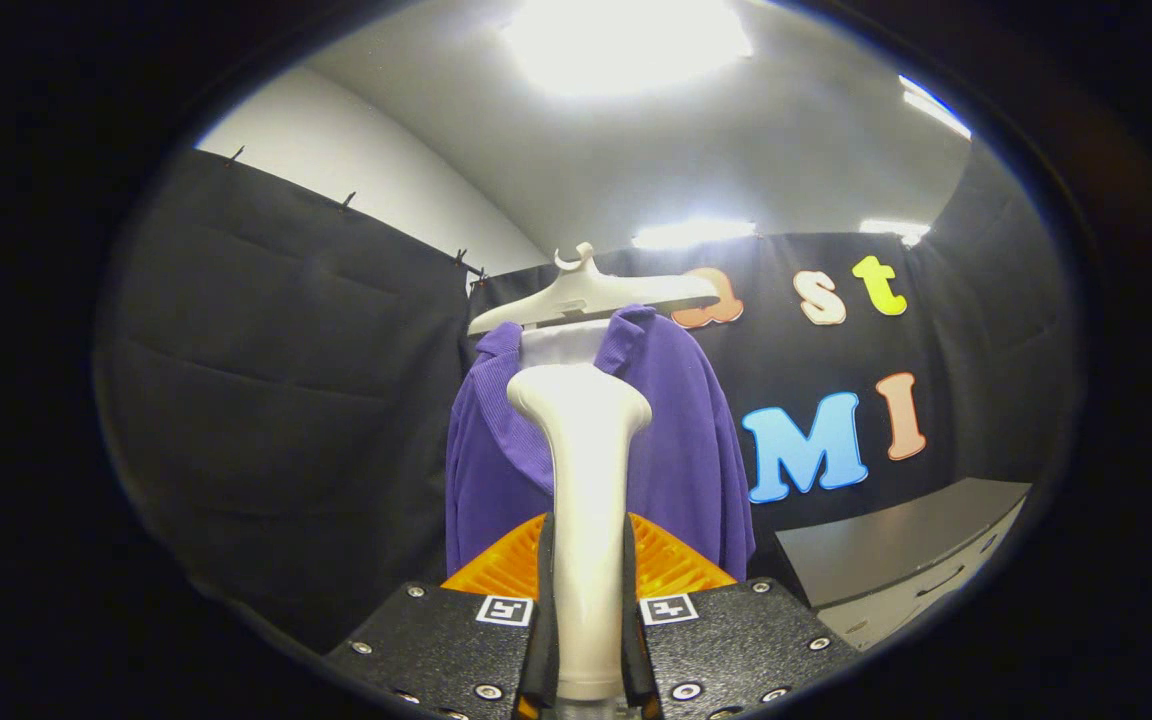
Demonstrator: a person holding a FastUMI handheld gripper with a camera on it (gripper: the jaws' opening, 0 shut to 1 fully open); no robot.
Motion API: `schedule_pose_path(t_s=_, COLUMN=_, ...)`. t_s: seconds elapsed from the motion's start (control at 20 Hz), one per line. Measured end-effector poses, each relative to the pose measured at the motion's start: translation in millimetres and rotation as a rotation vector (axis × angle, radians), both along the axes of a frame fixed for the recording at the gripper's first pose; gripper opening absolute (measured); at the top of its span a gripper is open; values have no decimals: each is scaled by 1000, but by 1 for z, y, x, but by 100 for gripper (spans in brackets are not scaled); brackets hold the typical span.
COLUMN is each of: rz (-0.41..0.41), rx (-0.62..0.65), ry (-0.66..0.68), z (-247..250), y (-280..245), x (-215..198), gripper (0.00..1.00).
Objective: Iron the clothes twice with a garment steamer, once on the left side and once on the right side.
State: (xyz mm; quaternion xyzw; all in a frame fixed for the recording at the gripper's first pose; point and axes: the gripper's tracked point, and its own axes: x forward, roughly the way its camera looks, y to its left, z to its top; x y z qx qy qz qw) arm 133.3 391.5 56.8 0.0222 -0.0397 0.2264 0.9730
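Gripper view: the gripper (588, 590) sits at the bottom, its two fingers (536, 640) pressed against either side of a smooth white plastic garment steamer (586, 480). The jaws are clamped on the steamer's narrow handle, which stands upright between them and widens into a rounded head at the top.

Just beyond the steamer's head hangs a purple knitted garment (681, 450), a ribbed cardigan or jacket with an open collar. The steamer's head overlaps the garment's collar and chest area in this view; whether the two are touching cannot be told. The garment hangs from a wide white plastic hanger (591, 292), whose hook curls upward at the top. Inside the collar, a pale lining or support shows beneath the hanger.

Behind the garment stretches the black cloth wall (266, 380) of the booth, pinned along its upper edge on the left. Beyond the fingers to the right, lower than the garment and well apart from it, stands a grey cabinet (896, 560) with a flat top and a drawer handle on its front. Bright ceiling lights (626, 40) glare overhead.
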Motion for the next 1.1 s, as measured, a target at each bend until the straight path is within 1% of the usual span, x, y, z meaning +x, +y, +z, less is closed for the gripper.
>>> schedule_pose_path(t_s=0.1, rz=7, rx=3, ry=-33, z=15, y=16, x=6, gripper=24)
schedule_pose_path(t_s=0.3, rz=33, rx=-1, ry=-52, z=27, y=53, x=14, gripper=25)
schedule_pose_path(t_s=0.55, rz=39, rx=-75, ry=-76, z=29, y=91, x=32, gripper=24)
schedule_pose_path(t_s=0.75, rz=32, rx=-140, ry=-76, z=18, y=110, x=43, gripper=25)
schedule_pose_path(t_s=0.85, rz=35, rx=-185, ry=-59, z=1, y=115, x=48, gripper=24)
schedule_pose_path(t_s=1.1, rz=33, rx=-185, ry=19, z=-43, y=113, x=45, gripper=25)
